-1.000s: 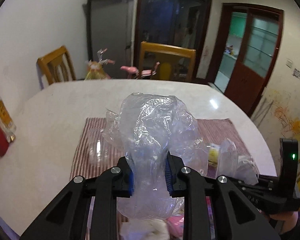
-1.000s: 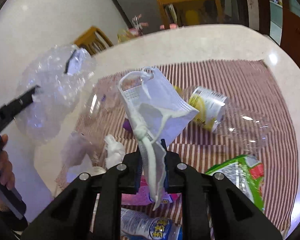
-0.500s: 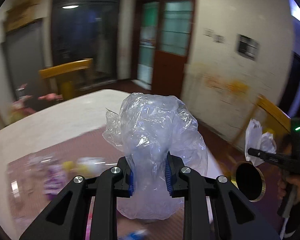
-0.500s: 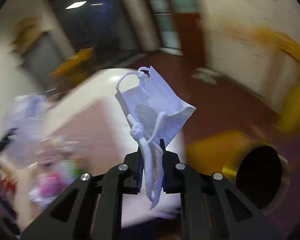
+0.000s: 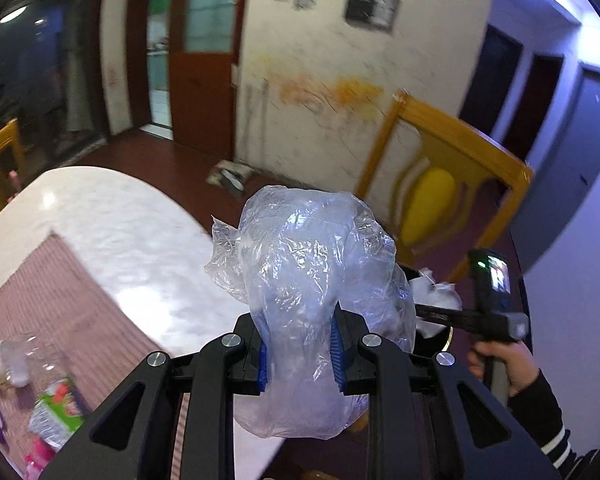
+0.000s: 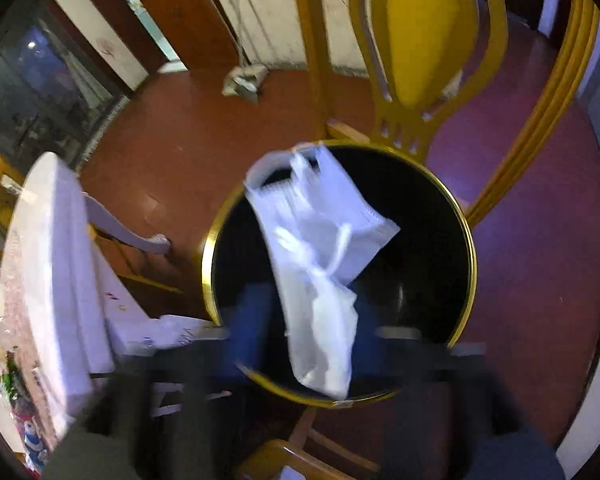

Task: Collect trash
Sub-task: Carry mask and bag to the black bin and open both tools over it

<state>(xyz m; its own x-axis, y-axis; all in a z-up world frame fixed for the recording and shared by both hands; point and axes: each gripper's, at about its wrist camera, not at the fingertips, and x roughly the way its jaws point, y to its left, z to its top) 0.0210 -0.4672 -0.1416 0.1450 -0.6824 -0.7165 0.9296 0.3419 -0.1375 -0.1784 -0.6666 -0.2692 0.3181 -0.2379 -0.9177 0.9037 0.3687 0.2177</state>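
Over the black bin (image 6: 432, 216), the face mask (image 6: 320, 248) hangs between the right hand-held gripper's (image 6: 304, 344) just-opened jaws.

bin mouth (image 6: 456, 216) open, chair (image 6: 416, 32) behind (seemingly close)

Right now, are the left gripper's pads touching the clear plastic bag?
Touching. In the left wrist view the left gripper has its blue pads pressed against both sides of the clear plastic bag, which bunches between them.

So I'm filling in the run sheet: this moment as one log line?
phase: dropping trash | right claw: just opened, face mask falling over black bin | left claw: shut on plastic bag
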